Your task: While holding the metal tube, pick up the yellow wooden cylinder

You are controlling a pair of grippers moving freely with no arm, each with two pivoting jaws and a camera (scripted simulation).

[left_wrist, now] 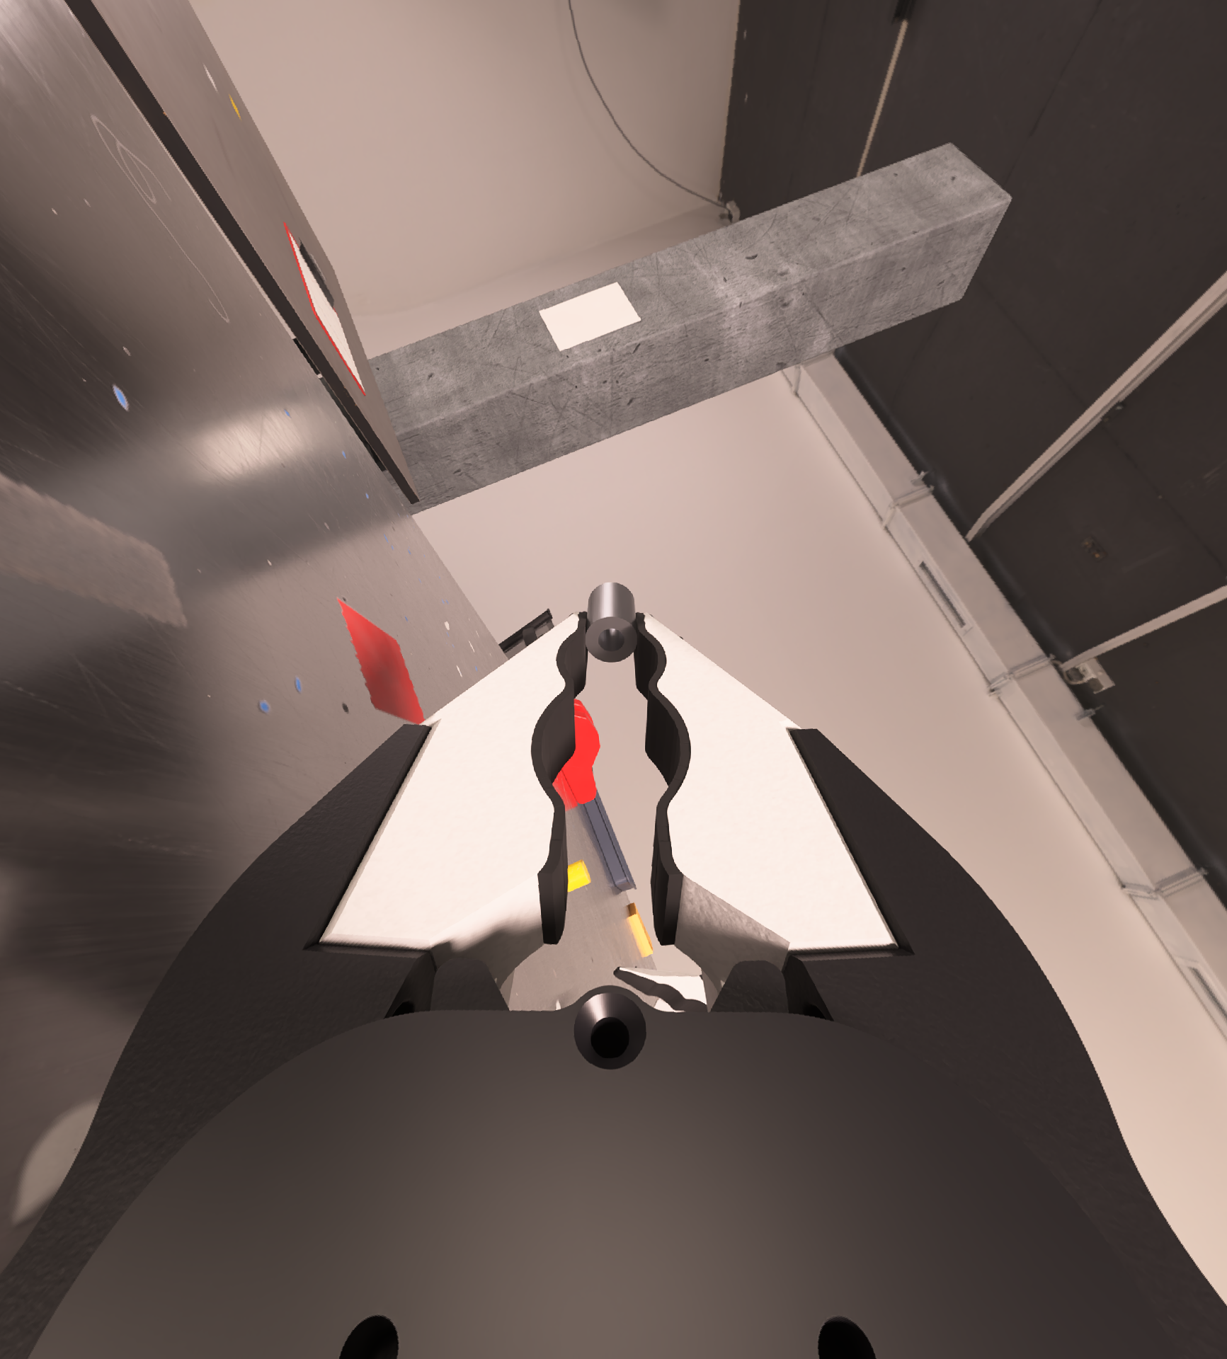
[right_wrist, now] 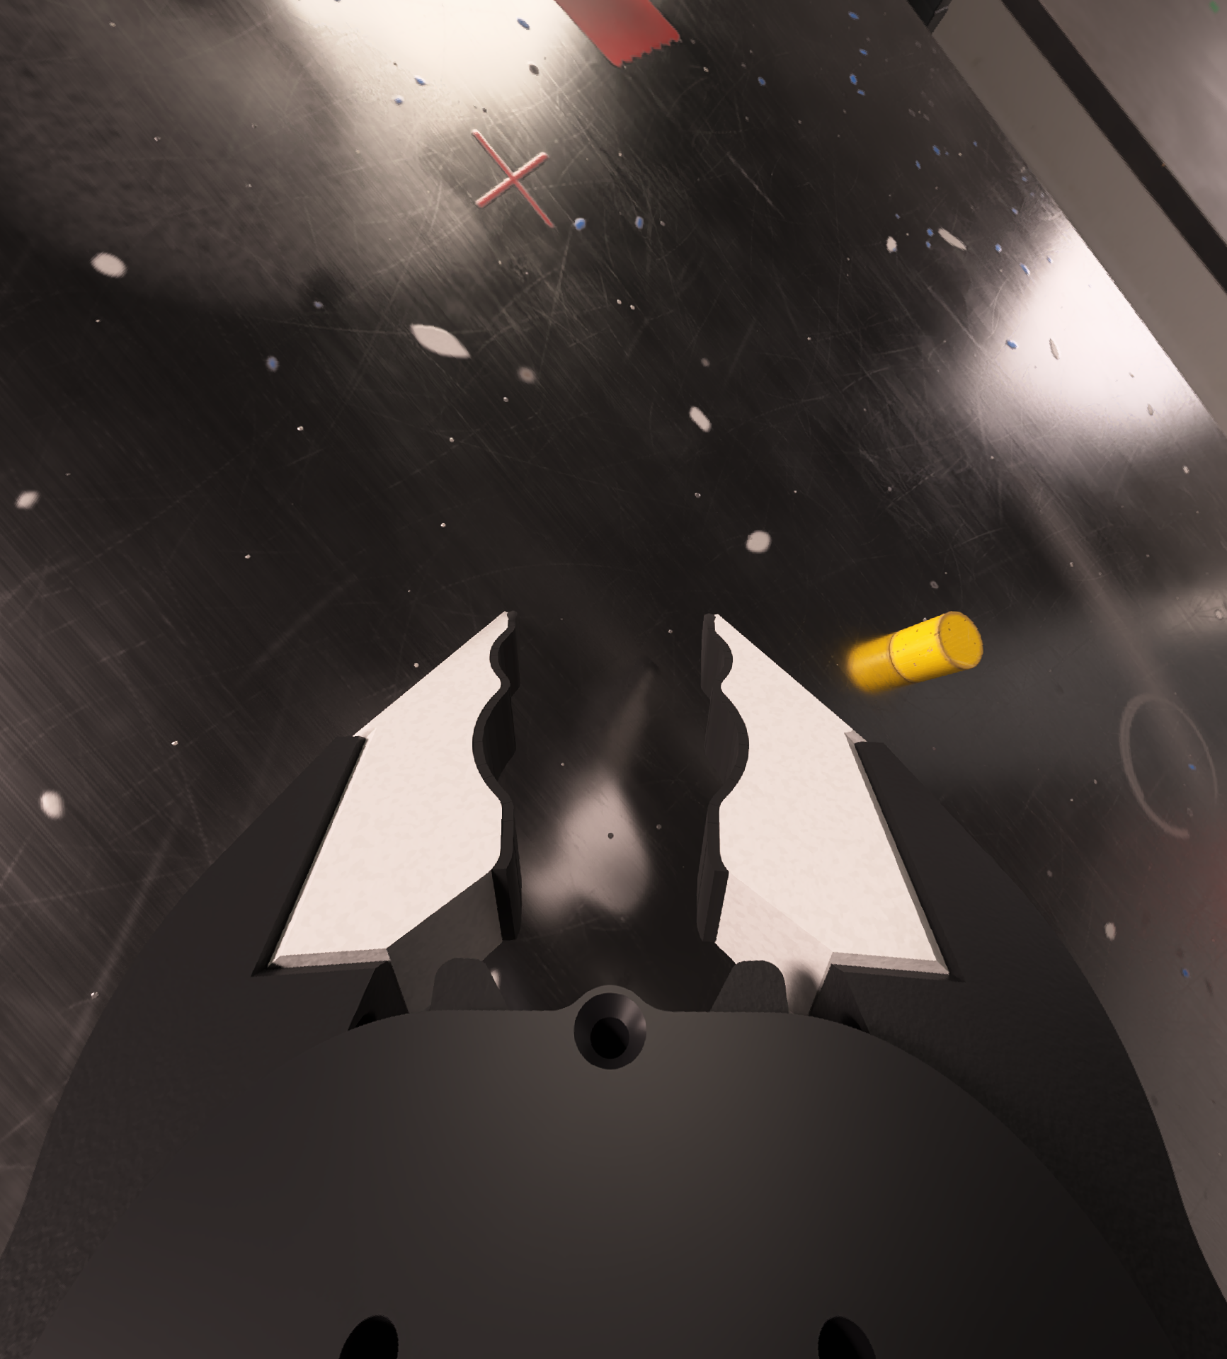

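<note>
In the left wrist view my left gripper (left_wrist: 611, 634) is shut on a short grey metal tube (left_wrist: 610, 623), pinched at the fingertips, its open end facing the camera, held off the table. In the right wrist view my right gripper (right_wrist: 609, 625) is open and empty, pointing down at the dark metal table (right_wrist: 301, 515). The yellow wooden cylinder (right_wrist: 915, 651) lies on its side on the table, to the right of the right fingertip (right_wrist: 715, 625) and apart from it.
The table (left_wrist: 80, 441) fills the left of the left wrist view, with a red tape patch (left_wrist: 382, 662). A grey concrete beam (left_wrist: 706, 323) crosses above. The table's edge (right_wrist: 1147, 191) runs at the upper right. A red cross mark (right_wrist: 513, 179) and red tape (right_wrist: 621, 29) lie farther off.
</note>
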